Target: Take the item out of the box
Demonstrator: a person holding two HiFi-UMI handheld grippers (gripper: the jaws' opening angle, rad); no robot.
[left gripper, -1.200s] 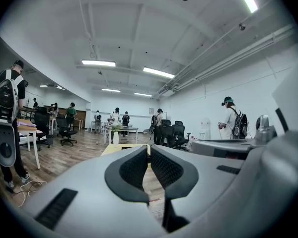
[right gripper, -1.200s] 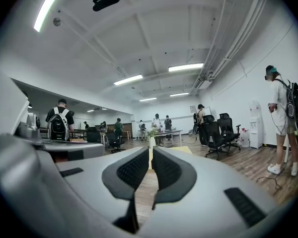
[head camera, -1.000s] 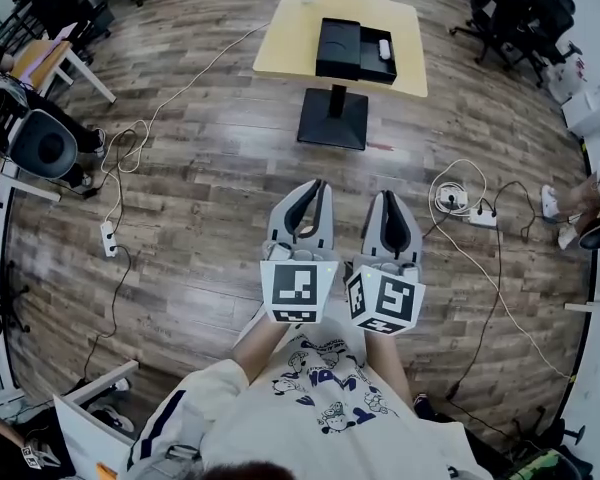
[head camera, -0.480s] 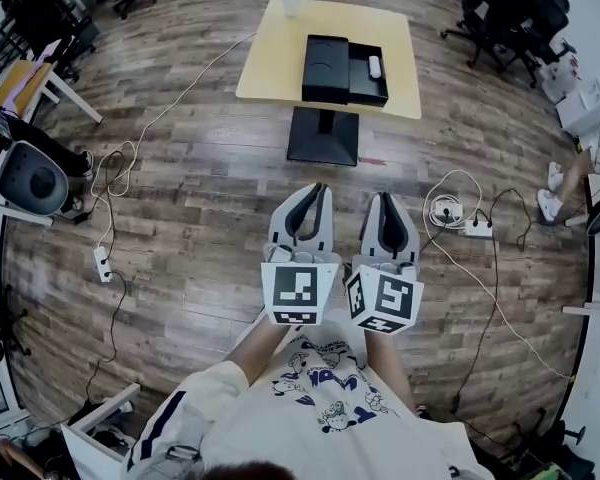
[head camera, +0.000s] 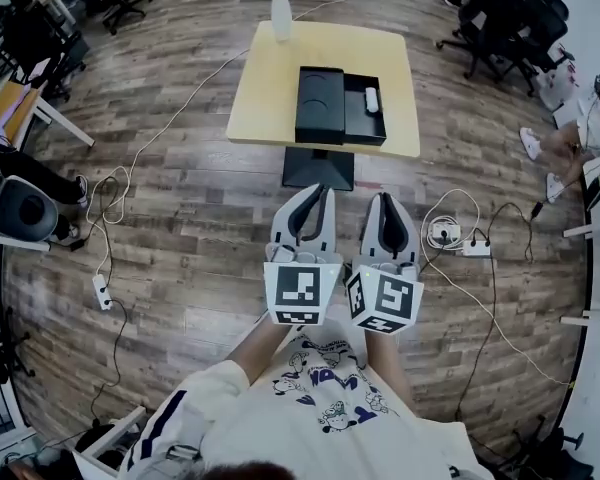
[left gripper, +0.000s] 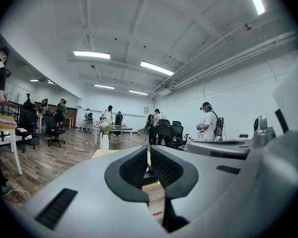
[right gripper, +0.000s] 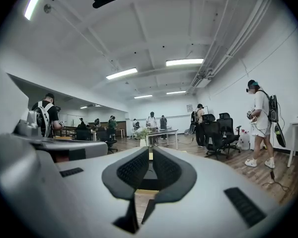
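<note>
A black box (head camera: 365,111) lies open on a small yellow table (head camera: 270,88) ahead of me, with its lid part (head camera: 320,103) at the left. A small white item (head camera: 372,99) rests in the box's right half. Both grippers are held side by side in front of the person's chest, well short of the table. The left gripper (head camera: 318,190) and the right gripper (head camera: 384,200) are shut with nothing between their jaws. In the left gripper view the left gripper (left gripper: 149,151) points toward the table, as does the right gripper (right gripper: 150,153) in the right gripper view.
A white vase with flowers (head camera: 281,13) stands at the table's far left corner. The table's black base (head camera: 318,168) sits on wooden floor. Cables and power strips (head camera: 450,233) lie to the right and left (head camera: 102,290). Office chairs (head camera: 500,18) and people stand around.
The table with the box has come nearer, lower in the head view. Both grippers keep the same place before the body, still shut.
</note>
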